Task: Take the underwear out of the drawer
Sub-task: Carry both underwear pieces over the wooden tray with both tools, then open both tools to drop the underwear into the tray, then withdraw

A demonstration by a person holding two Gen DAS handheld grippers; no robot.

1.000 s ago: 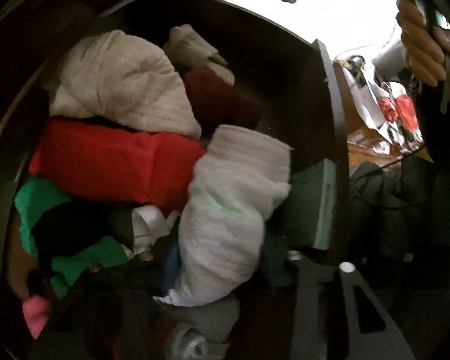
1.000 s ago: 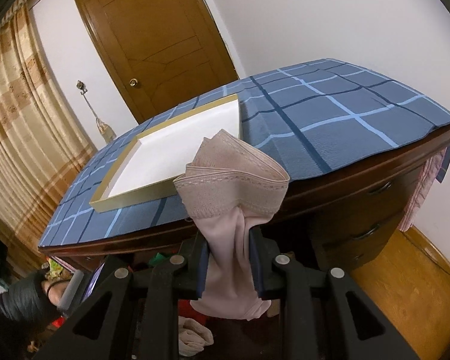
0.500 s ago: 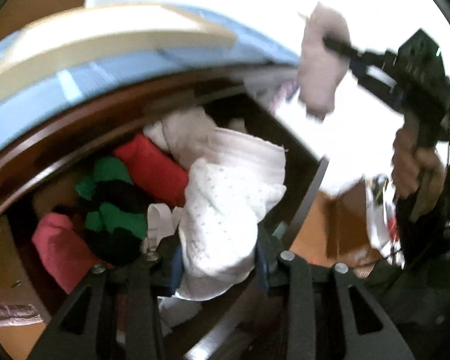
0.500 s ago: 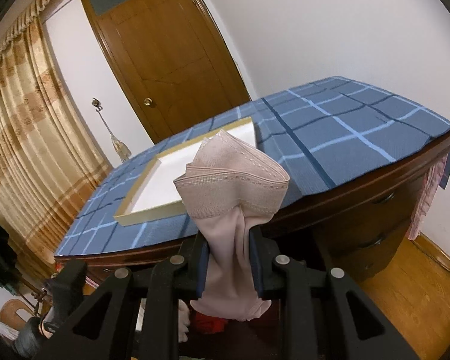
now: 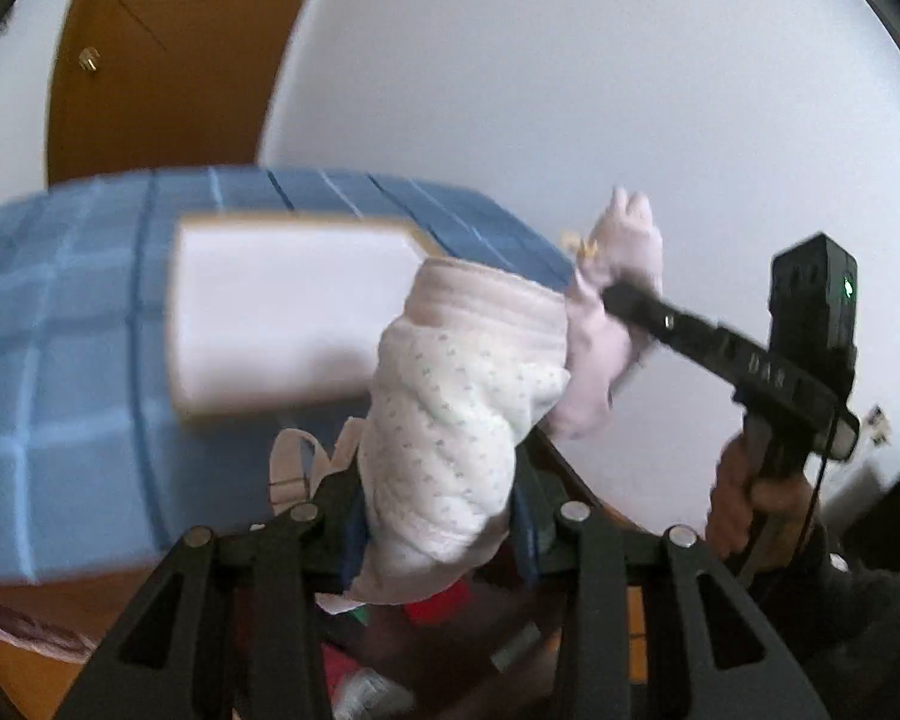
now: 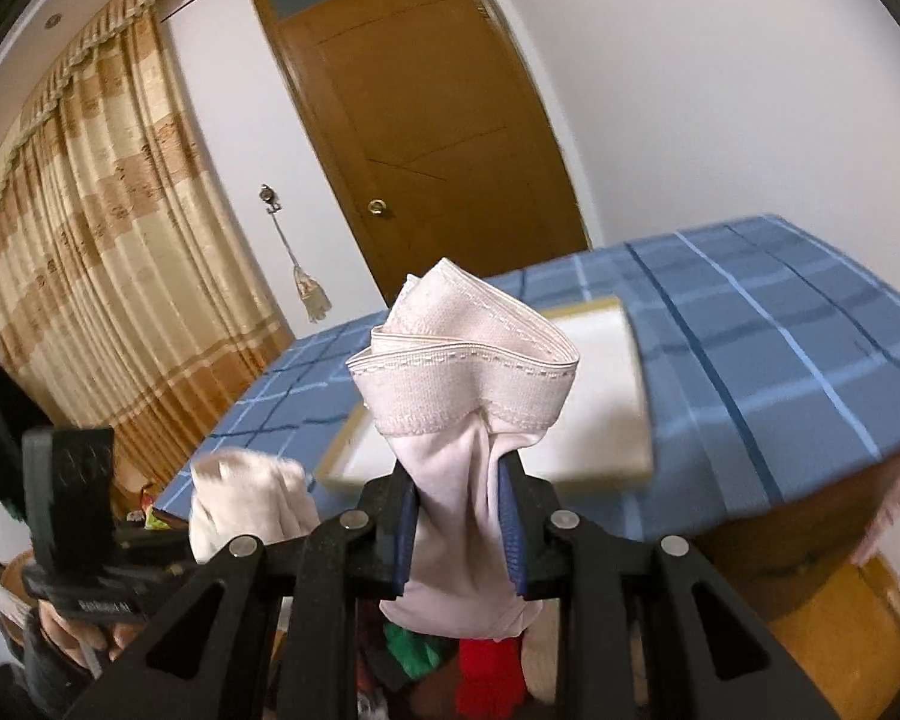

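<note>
Holding one garment per gripper, you have both up at the table edge. Your left gripper [image 5: 438, 534] pinches the dotted white underwear [image 5: 444, 420] between its blue pads; the cloth bulges above the fingers and a tail hangs below. Your right gripper [image 6: 459, 531] pinches the pink underwear [image 6: 468, 384], waistband fanned out above the pads, hem hanging under them. Both pieces are clear of the drawer, in the air.

In the left view the right gripper's fingers reach in from the right with the pink piece, just beside the dotted one; whether the two cloths touch, you can't tell. Your right hand [image 5: 750, 498] grips the handle lower right.

The blue checked cloth [image 6: 780, 348] covers the tabletop, with the shallow white tray [image 6: 594, 396] near its front edge, straight ahead of both grippers. The tray is empty. Bare cloth lies right of the tray. Below the fingers, red [image 6: 489, 678] and green [image 6: 411, 651] clothes sit under you. Door [image 6: 426, 138] and curtain [image 6: 108, 252] stand well behind the table.
</note>
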